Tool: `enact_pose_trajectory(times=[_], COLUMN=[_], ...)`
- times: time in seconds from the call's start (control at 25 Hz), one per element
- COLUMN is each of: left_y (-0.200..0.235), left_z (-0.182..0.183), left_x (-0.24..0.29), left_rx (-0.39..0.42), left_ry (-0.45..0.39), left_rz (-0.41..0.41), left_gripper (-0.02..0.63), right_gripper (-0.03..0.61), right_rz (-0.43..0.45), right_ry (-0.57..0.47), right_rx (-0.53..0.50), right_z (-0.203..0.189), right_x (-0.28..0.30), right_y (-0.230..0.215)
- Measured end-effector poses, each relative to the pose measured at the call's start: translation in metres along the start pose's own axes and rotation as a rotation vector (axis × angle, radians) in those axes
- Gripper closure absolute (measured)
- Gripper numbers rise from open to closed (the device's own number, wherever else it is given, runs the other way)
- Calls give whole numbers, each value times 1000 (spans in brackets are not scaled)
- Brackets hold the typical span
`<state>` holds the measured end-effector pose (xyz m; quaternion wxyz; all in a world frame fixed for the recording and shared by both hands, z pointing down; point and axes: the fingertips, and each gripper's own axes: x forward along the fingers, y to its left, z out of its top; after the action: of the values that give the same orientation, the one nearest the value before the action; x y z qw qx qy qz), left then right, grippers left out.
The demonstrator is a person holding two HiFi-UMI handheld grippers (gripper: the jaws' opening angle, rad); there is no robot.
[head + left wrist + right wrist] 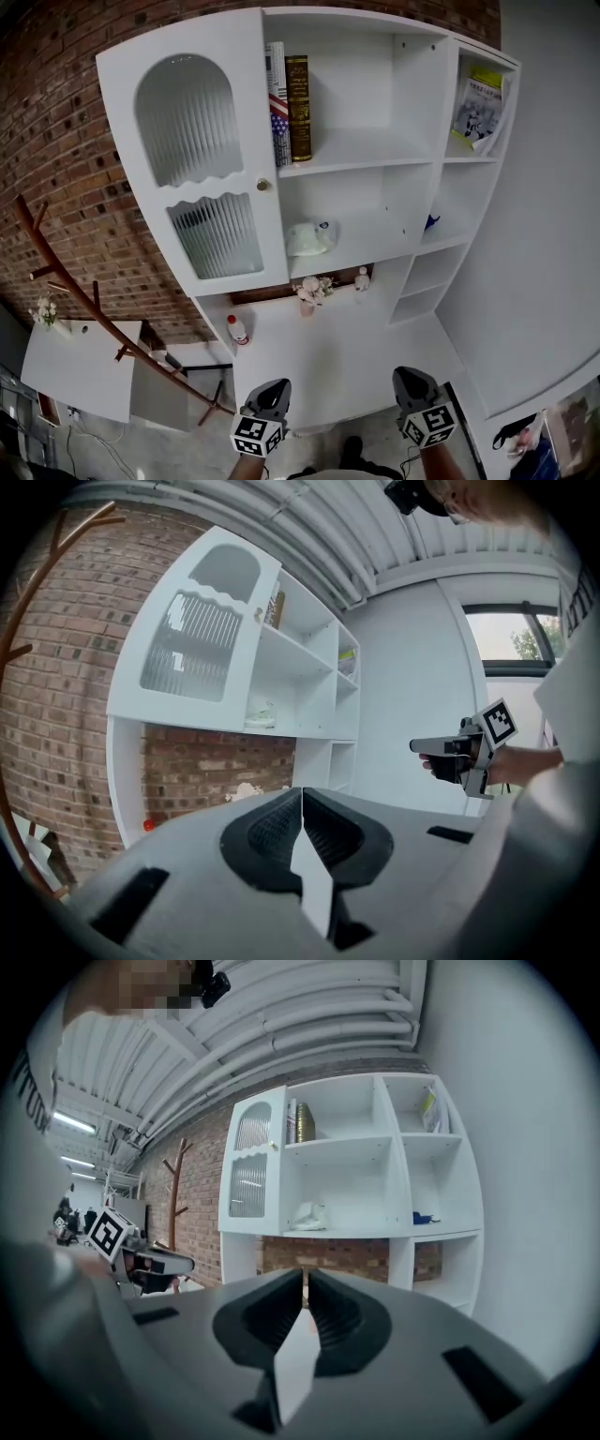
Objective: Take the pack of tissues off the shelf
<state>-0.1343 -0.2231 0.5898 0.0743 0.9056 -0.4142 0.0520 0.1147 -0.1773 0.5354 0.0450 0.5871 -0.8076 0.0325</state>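
Observation:
The pack of tissues (307,238), pale and soft, lies on the middle shelf of a white shelf unit (356,150), just right of the cabinet door. It also shows small in the left gripper view as the tissues (262,712) and in the right gripper view as the tissues (309,1215). My left gripper (274,389) and right gripper (410,378) are held low in front of the unit, far from the shelf. Both are shut with nothing between the jaws, as seen at the left gripper (302,799) and the right gripper (306,1283).
Books (292,103) stand on the top shelf beside a ribbed-glass door (202,159). On the counter are flowers (314,291), a small bottle (362,279) and a red-capped bottle (237,329). A wooden coat rack (84,300) and a small white table (80,366) stand left.

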Motion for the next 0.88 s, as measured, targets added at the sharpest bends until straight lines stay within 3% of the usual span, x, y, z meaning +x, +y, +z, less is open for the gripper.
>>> enact_pose_trajectory(times=[0.36, 0.88], left_y=[-8, -16], left_z=[19, 86], left_x=[53, 130], left_rx=[97, 361], left_ry=[29, 19], left_rz=[69, 101], left_gripper=[588, 588], right_gripper=[543, 543], right_rz=[103, 255], right_ry=[10, 4], right_rx=[-27, -35], right_z=[11, 10], right_x=[44, 90], right_y=[-43, -77])
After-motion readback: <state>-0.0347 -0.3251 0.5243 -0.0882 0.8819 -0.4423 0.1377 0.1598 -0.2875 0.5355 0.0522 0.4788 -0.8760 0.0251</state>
